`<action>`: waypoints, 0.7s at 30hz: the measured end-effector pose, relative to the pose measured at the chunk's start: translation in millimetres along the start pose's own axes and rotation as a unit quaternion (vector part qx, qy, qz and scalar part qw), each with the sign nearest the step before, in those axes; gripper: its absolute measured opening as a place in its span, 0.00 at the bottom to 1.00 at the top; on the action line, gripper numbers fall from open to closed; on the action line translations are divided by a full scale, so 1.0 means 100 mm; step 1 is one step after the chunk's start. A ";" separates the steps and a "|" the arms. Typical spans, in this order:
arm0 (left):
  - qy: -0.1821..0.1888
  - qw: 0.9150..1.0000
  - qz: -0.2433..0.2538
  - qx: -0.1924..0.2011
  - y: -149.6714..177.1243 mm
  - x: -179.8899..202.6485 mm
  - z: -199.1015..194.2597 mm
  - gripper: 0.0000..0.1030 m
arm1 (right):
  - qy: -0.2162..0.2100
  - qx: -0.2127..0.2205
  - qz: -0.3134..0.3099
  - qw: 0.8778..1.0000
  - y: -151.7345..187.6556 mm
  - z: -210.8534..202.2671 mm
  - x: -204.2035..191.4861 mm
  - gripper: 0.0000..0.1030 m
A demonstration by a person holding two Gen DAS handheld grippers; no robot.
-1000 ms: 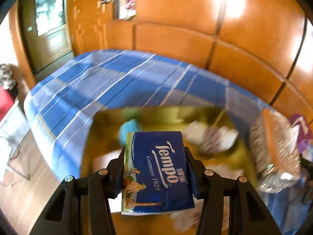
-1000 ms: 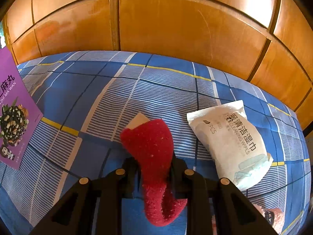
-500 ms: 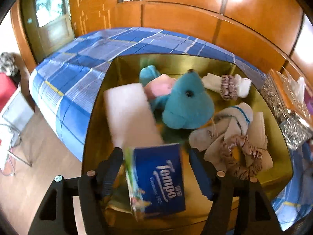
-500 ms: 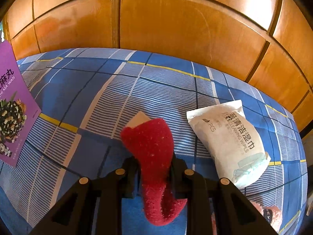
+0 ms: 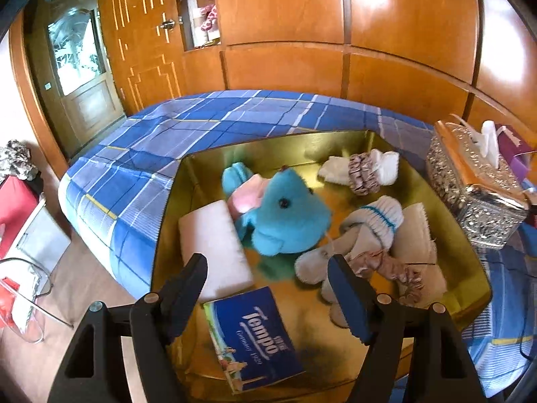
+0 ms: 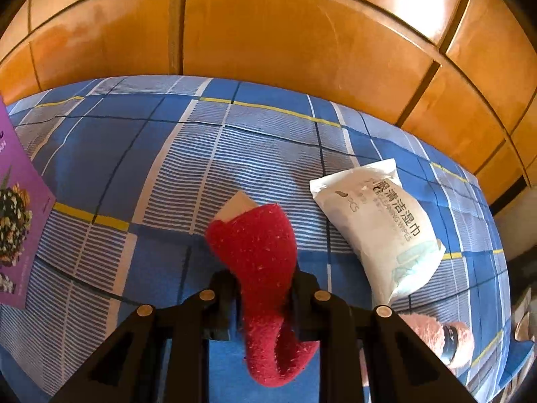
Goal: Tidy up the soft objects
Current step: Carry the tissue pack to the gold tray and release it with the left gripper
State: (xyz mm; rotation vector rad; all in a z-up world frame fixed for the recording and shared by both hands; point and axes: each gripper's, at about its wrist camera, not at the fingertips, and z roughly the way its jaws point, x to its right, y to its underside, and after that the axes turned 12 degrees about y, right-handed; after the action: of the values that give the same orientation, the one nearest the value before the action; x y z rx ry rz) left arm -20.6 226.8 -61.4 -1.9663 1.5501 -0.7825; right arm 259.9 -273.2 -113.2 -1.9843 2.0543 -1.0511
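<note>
Left wrist view: the left gripper (image 5: 266, 273) is seen above a gold box (image 5: 470, 268), its jaws having just been opening and now standing wide, with nothing pressed between them. A blue tissue pack (image 5: 255, 336), printed "Tempo" and "Germany 1929", lies tilted against the near wall of the box. Behind it are found a white sponge block (image 5: 214, 245), a blue plush toy (image 5: 285, 215), rolled socks (image 5: 379, 221) and a scrunchie (image 5: 362, 173). A silver tissue holder (image 5: 473, 188) stands just beside the box on the right.

Right wrist view: the right gripper (image 6: 263, 285) is closed narrowly on a red sock (image 6: 261, 255), held over the blue plaid bedsheet (image 6: 167, 168). A white wipes pack (image 6: 379, 225), marked "CLEANING WIPES" with Chinese characters, lies near on the right. A purple carton (image 6: 16, 221) is cut off at the left edge; a pink fuzzy item (image 6: 433, 336), possibly another sock, is partly hidden. Orange wood panelling (image 6: 268, 33) backs the bed.
</note>
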 end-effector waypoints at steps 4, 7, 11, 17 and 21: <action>0.011 1.000 0.008 0.001 0.01 0.07 -0.01 0.73 | -0.017 -0.018 0.008 1.000 -0.03 -0.02 -0.01 0.20; 0.017 1.000 0.013 0.000 0.04 0.11 -0.01 0.73 | -0.040 -0.029 0.012 0.999 -0.06 -0.06 -0.05 0.20; 0.022 1.000 0.016 -0.001 0.06 0.14 -0.02 0.73 | -0.059 -0.025 0.011 0.998 -0.17 -0.18 -0.16 0.20; 0.028 0.999 0.028 0.003 0.08 0.19 -0.06 0.73 | -0.068 0.006 0.005 0.998 -0.48 -0.47 -0.24 0.20; 0.032 0.999 0.030 0.004 0.09 0.22 -0.07 0.73 | -0.068 0.030 -0.004 0.997 -0.67 -0.68 -0.26 0.20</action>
State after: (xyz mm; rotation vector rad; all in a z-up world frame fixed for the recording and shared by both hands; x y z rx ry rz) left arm -27.7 203.4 -59.7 -1.8961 1.6322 -0.8336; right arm 284.9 -216.2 -36.3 -1.9770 1.9260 -0.9402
